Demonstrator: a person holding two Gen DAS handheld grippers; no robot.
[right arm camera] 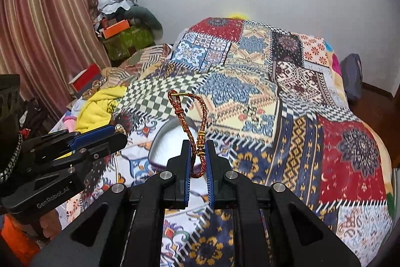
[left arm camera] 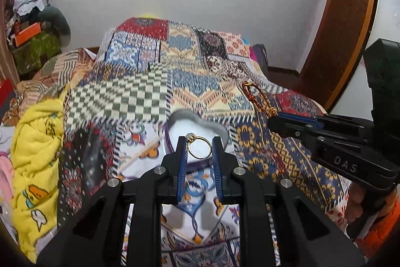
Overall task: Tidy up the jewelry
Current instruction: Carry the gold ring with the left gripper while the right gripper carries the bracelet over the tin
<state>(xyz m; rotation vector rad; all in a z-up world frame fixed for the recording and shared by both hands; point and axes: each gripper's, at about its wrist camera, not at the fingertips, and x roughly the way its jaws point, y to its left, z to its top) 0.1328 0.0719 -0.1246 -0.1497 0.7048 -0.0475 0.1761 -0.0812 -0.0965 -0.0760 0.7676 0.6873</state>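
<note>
My left gripper [left arm camera: 199, 145] is shut on a gold ring [left arm camera: 199, 148] with a pale stone and holds it above a grey heart-shaped box [left arm camera: 200, 121] with a white lining. My right gripper [right arm camera: 198, 150] is shut on a red-and-gold braided bracelet [right arm camera: 188, 114] that stands up from its tips, above the same box [right arm camera: 160, 142]. In the left wrist view the right gripper [left arm camera: 273, 120] comes in from the right with the bracelet [left arm camera: 258, 99]. In the right wrist view the left gripper [right arm camera: 120, 133] shows at the left with the ring [right arm camera: 120, 128] at its tip.
The box rests on a bed with a patchwork quilt [left arm camera: 205, 81]. A yellow blanket [left arm camera: 37, 154] lies bunched at the left. Boxes and clutter [right arm camera: 120, 34] are piled by a curtain [right arm camera: 42, 24]. A wooden door frame [left arm camera: 350, 16] stands at the right.
</note>
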